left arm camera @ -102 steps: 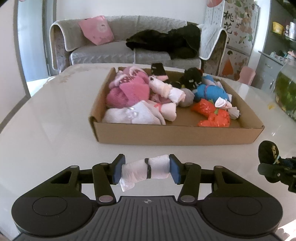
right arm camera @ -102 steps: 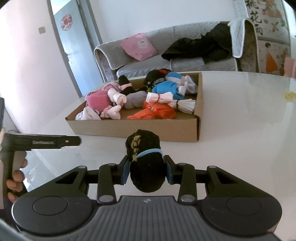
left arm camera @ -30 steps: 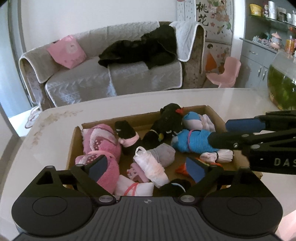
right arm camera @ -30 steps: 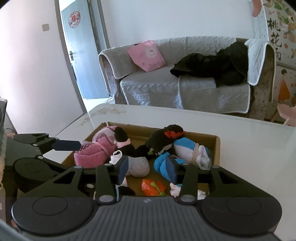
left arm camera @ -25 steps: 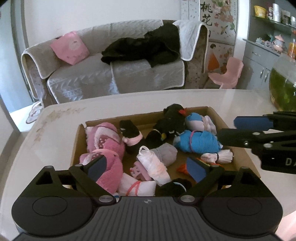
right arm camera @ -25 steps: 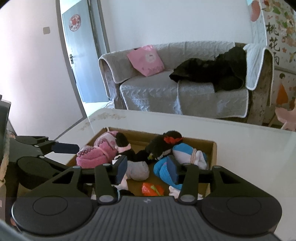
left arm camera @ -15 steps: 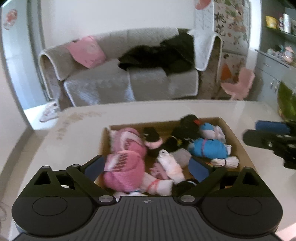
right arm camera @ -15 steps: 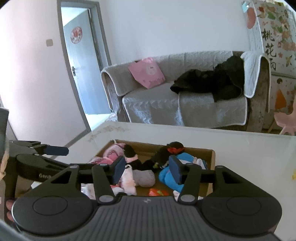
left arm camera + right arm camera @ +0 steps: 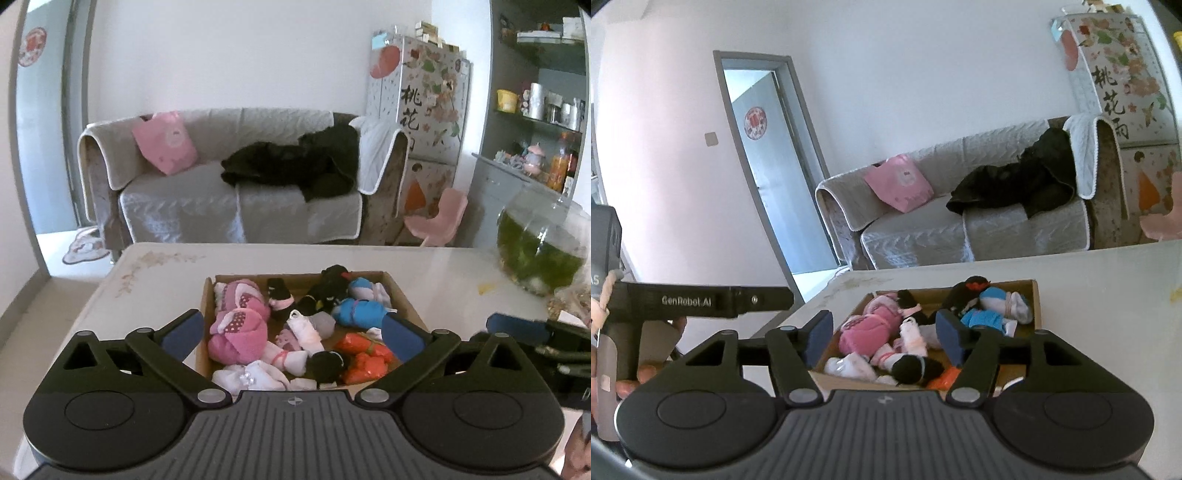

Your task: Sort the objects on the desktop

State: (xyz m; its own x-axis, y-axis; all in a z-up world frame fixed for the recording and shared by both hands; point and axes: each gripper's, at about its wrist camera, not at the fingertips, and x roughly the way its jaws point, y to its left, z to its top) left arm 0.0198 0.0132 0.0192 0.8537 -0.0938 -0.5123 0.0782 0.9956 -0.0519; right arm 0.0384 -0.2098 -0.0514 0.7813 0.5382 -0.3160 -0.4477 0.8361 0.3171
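**Now empty-handed above a filled box**

Here I am holding both tools raised above the white glossy tabletop (image 9: 436,266), looking down into the shallow brown cardboard box (image 9: 404,299). My left gripper (image 9: 291,334) is standing wide open with nothing between its blue pads; my right gripper (image 9: 882,338) is likewise open and empty, and its dark body is also showing at the right edge of the left view.

What has changed: 3.4 s ago my left jaws were clamping a white rolled sock bundle with a dark band, and my right jaws were clamping a black rolled sock bundle with a light-blue band, both low over the table in front of the box. Since then I have let both go and have been lifting away, so the box is now sitting farther below and smaller in both views.

The black rolled sock bundle (image 9: 327,363) is now lying inside the box at its near edge, beside the orange-red bundle (image 9: 364,356). White bundles (image 9: 255,376) are lying along the same near edge, though I cannot tell which of them is the one I released. The large pink fluffy bundle (image 9: 238,332), the blue knitted bundle (image 9: 360,312) and a white tied bundle (image 9: 304,330) are filling the middle.

Judging from these views, no loose item is remaining on the visible tabletop, so the sorting appears complete or nearly so; only the round glass fishbowl with green water (image 9: 539,247) is standing apart at the far right.
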